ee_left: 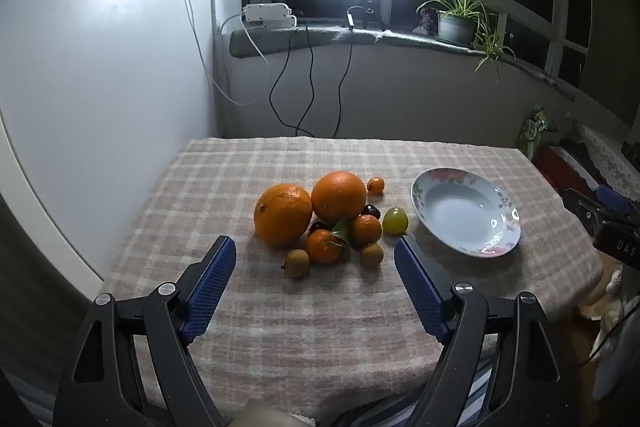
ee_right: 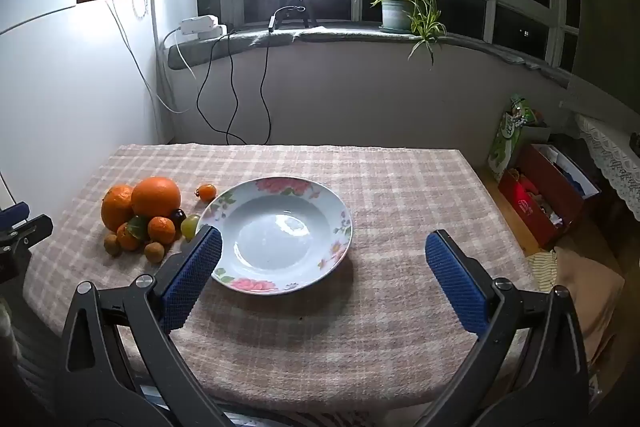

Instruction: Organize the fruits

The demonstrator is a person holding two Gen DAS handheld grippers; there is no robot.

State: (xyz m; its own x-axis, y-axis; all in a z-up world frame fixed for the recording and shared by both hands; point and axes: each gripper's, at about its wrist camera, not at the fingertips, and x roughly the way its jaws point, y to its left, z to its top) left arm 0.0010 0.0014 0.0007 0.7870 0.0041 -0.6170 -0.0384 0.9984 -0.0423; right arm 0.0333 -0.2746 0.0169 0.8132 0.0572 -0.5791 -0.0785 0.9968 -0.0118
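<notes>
Two dark fruits (ee_left: 371,211), perhaps cherries, sit half-hidden among oranges (ee_left: 338,196); each gripper (ee_left: 315,247) (ee_right: 323,243) gapes empty.

Orange oranges (ee_left: 283,214) sit on a beige-and-pink checked tablecloth (ee_left: 320,327). One green grape (ee_left: 395,221) shows, and the white plate (ee_right: 260,191) wears pink flowers. Blue gripper pads (ee_right: 192,275).

A coarse woven checked cloth (ee_right: 384,187) covers the counter, matt and nubbly. Ahead of the right gripper (ee_right: 324,259), a glazed ceramic plate (ee_right: 340,223) gleams. Before the left gripper (ee_left: 316,259), dimpled-skinned oranges (ee_left: 338,197). Both grippers' pads (ee_left: 212,287) look like knurled blue rubber on matt black plastic.
</notes>
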